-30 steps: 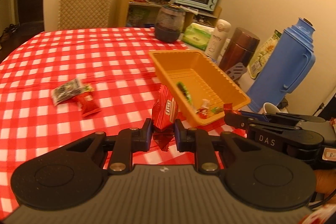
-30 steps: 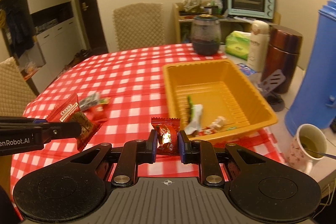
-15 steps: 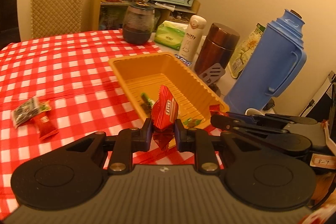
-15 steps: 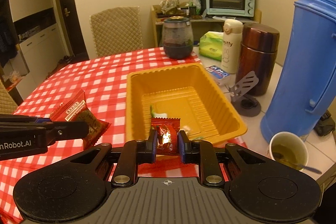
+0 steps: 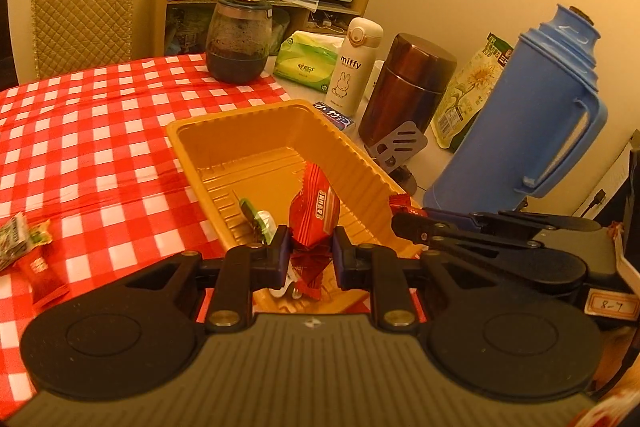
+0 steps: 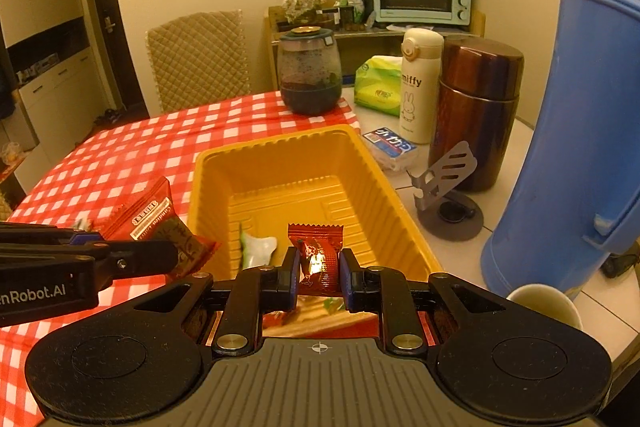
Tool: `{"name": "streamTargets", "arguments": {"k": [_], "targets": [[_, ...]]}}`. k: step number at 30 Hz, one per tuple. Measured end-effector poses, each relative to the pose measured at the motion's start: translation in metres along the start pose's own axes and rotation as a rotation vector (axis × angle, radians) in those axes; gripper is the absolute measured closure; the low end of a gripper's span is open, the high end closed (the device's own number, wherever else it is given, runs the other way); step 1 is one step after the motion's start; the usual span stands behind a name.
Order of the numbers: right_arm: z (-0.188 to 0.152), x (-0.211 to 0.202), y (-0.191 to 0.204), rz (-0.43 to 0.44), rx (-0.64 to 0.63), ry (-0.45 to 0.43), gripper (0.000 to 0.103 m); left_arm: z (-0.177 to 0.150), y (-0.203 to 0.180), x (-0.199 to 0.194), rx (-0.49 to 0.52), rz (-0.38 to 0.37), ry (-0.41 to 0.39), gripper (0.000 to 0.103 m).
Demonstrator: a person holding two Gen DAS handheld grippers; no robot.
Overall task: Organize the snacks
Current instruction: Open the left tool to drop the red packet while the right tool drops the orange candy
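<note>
The left gripper [image 5: 308, 247] pinched a red snack packet [image 5: 314, 215] between its fingers above the near end of the yellow tray [image 5: 276, 143] on the checkered table [image 5: 88, 131]. Beside it, the right gripper [image 6: 319, 277] clamped a small red candy [image 6: 318, 255] over the same tray, where a green-and-white wrapper [image 6: 256, 247] lay.

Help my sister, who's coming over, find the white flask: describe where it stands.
Look past the far right corner of the yellow tray, off the checked cloth. There, between a green tissue pack and a brown metal canister, stands the white flask: the only one printed with "miffy" and a rabbit.
</note>
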State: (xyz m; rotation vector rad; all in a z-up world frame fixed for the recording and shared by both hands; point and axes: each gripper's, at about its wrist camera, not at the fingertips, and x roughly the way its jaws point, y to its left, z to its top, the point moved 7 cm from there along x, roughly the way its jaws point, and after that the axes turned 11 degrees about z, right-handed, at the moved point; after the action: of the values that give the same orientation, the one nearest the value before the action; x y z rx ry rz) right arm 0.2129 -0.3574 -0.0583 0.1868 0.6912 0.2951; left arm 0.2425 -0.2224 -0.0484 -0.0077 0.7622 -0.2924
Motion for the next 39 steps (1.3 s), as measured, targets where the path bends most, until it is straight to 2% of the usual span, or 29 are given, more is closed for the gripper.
{"name": "streamTargets", "arguments": {"k": [9, 10, 12, 13, 23, 33, 35, 36, 39], "targets": [[0.005, 0.019, -0.018, -0.011, 0.021, 0.01, 0.082, 0.003, -0.002, 0.034, 0.008, 0.004, 0.04, 0.083], [0.005, 0.021, -0.019, -0.013, 0.023, 0.012, 0.082, 0.003, -0.003, 0.037, 0.006, 0.002, 0.042, 0.081], [0.005, 0.024, -0.022, -0.016, 0.028, 0.014, 0.082, 0.002, -0.002, 0.042, 0.004, -0.007, 0.049, 0.07], [0.004, 0.024, -0.023, -0.016, 0.03, 0.015, 0.082, 0.002, -0.001, 0.042, 0.002, -0.006, 0.047, 0.068], [0.001, 0.032, -0.022, -0.004, 0.037, 0.025, 0.082, -0.014, 0.035, 0.024, -0.049, 0.069, 0.036, 0.068], [0.012, 0.039, -0.009, 0.062, 0.048, -0.007, 0.081, -0.034, 0.067, -0.002, -0.101, 0.121, 0.036, 0.056], [0.014, 0.039, -0.007, 0.088, 0.062, -0.018, 0.061, -0.037, 0.075, -0.007, -0.105, 0.138, 0.035, 0.051], [0.014, 0.038, -0.007, 0.092, 0.068, -0.023, 0.039, -0.038, 0.078, -0.01, -0.104, 0.147, 0.033, 0.05], [0.013, 0.031, -0.006, 0.092, 0.077, -0.036, 0.036, -0.042, 0.087, -0.02, -0.1, 0.176, 0.027, 0.046]]}}
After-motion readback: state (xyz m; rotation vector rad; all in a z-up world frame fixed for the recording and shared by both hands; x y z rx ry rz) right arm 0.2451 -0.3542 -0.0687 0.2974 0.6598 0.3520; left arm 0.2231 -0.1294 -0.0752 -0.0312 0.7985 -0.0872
